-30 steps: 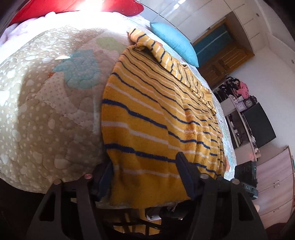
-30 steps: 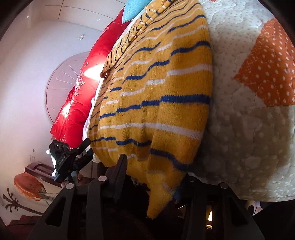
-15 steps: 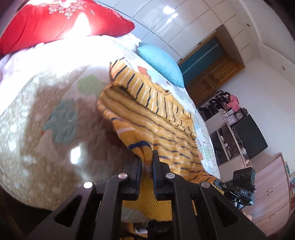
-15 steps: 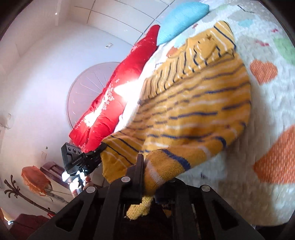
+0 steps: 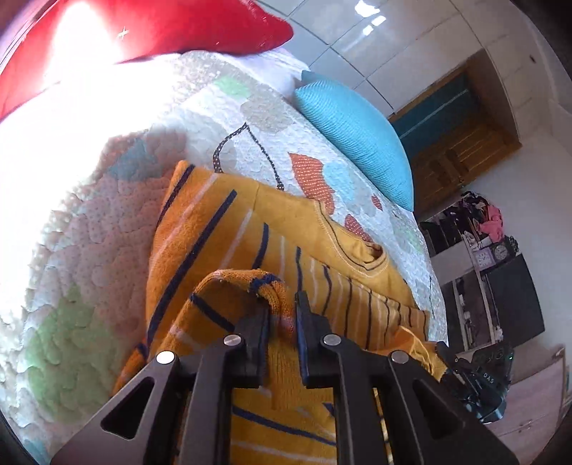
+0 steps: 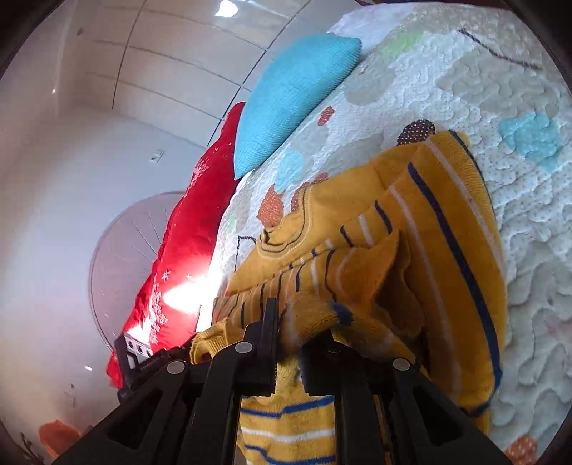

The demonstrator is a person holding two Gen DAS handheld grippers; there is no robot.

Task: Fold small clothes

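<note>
A small yellow sweater with navy and white stripes lies on the quilted bedspread, its collar toward the pillows. My left gripper is shut on the sweater's bottom hem and holds it lifted over the sweater's body. My right gripper is shut on the other hem corner of the sweater, also raised over the chest. The lower half of the sweater hangs folded between the two grippers. The other gripper's body shows at the lower right of the left wrist view and lower left of the right wrist view.
A blue pillow and a red pillow lie at the head of the bed; both also show in the right wrist view. A dark cabinet with clutter stands beyond the bed's far side.
Both grippers closed on the sweater's bottom hem, lifted it and carried it forward over the sweater toward the collar. The lower half now doubles over the upper half.
</note>
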